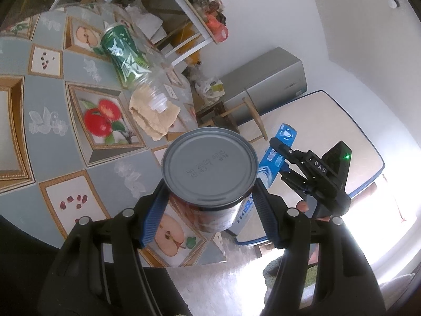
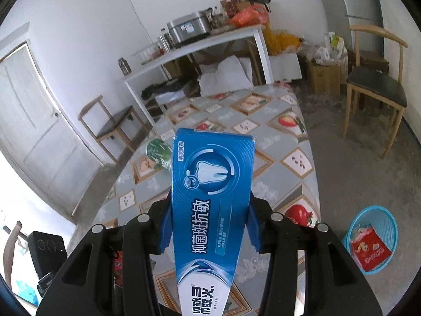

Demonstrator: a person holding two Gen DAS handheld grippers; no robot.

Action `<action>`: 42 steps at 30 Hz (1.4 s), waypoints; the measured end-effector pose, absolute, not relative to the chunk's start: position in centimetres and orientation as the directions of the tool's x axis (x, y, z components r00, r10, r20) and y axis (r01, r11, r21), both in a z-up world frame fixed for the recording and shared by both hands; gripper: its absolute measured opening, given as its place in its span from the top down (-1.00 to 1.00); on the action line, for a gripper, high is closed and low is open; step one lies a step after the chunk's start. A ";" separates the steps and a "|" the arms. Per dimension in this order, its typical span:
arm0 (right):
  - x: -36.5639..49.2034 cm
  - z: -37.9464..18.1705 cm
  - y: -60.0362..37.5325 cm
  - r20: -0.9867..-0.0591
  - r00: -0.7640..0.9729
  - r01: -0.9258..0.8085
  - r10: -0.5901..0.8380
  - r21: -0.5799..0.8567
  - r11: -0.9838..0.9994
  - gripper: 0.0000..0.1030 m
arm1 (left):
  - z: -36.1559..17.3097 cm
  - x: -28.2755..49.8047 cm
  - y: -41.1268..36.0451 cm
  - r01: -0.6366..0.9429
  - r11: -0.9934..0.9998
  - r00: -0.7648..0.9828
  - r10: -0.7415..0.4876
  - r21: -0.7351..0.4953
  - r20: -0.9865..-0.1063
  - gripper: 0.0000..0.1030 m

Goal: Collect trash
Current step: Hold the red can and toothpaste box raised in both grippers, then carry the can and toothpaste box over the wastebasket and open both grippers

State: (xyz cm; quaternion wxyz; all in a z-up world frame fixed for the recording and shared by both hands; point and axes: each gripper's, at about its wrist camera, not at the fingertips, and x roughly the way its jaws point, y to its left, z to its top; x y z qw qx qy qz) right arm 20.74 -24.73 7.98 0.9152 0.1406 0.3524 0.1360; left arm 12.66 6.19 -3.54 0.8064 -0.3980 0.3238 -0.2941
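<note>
R claw (image 2: 208, 226) clamps blue toothpaste box (image 2: 210, 189) over fruit-print tablecloth (image 2: 276, 168); blue basket (image 2: 373, 239) on floor.

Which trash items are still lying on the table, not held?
The plastic bottle with the green label and the crumpled beige paper. The tin can and toothpaste box are each held up between fingers.

White walls (image 2: 86, 26) enclose a grey concrete floor (image 2: 350, 158). A white side table (image 2: 200, 46) stands against the far wall, wooden chairs (image 2: 373, 89) nearby, a panelled door (image 2: 34, 121) left, with daylight glaring in low.
</note>
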 end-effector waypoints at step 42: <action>9.9 -1.8 -61.1 -0.615 0.771 0.506 -0.164 0.436 0.744 0.12 | -2.3 23.2 -33.5 0.508 0.539 0.091 -0.809 -0.672 -0.580 -0.18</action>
